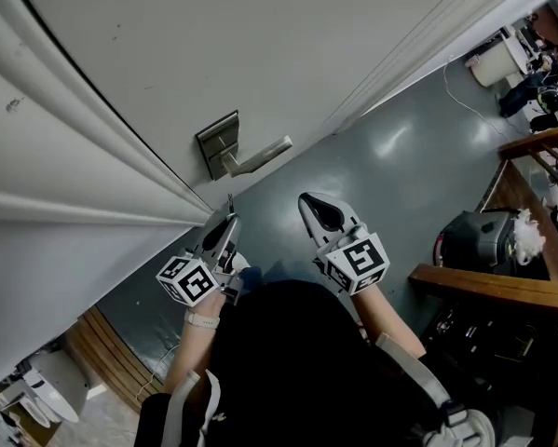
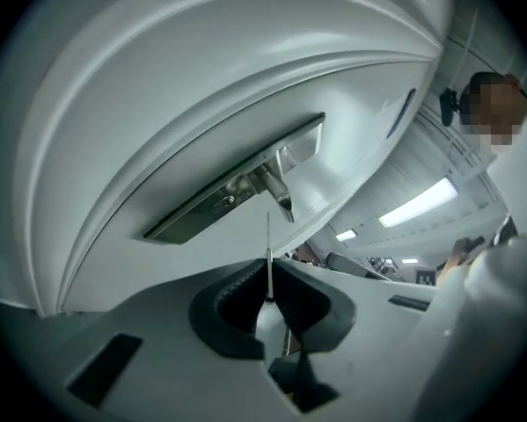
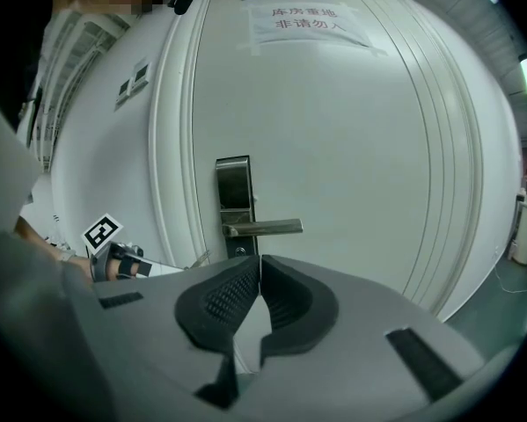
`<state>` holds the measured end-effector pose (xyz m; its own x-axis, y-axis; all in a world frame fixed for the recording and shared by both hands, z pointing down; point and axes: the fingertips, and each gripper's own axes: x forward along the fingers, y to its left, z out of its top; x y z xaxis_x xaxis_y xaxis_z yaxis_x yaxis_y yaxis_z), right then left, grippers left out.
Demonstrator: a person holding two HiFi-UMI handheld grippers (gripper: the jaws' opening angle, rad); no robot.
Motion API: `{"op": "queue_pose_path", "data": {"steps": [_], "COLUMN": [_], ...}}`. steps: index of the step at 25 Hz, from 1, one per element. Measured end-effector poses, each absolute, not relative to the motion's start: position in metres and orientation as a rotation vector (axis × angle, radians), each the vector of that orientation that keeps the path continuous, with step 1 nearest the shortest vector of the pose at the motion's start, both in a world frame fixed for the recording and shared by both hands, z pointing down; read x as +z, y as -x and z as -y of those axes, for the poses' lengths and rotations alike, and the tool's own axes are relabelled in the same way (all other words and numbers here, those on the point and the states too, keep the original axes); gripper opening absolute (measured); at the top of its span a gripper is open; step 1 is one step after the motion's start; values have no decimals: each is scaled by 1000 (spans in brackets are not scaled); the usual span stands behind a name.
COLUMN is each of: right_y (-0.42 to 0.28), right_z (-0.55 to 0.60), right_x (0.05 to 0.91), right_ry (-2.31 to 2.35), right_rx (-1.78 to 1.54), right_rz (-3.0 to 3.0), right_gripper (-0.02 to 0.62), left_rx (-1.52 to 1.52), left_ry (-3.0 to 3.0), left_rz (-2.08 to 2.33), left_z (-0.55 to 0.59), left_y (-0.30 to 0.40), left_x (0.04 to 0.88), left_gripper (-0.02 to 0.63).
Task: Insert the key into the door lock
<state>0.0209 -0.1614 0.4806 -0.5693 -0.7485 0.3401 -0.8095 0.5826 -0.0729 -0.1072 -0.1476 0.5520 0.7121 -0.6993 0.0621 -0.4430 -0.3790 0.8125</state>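
The left claw is clenched on a thin silver metal key. The key sticks out past the claw's tips. Just ahead of it is the grey metal lock plate with its long silver lever handle, on the big white door. The key is near the plate but not touching it. The right claw is beside the left one, pinched shut on nothing. The key is likely being lined up. Next its tip must find the keyhole and go straight in.

Along the right edge of the grey floor: wooden rail, black bag beside it, white container farther off.
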Motion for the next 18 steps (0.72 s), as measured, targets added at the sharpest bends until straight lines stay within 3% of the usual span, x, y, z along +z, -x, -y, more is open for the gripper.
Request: {"op": "queue_pose_path", "data": {"steps": [18], "right_y": [-27], "right_z": [174], "right_x": [486], "right_ry": [-1121], "right_rx": [302], "right_rz": [2540], "right_gripper": [18], "left_rx": [-625], "left_ry": [-1646], "left_rz": [833], "left_z": [184], "left_y": [101], "left_x": [575], "left_gripper": [28]}}
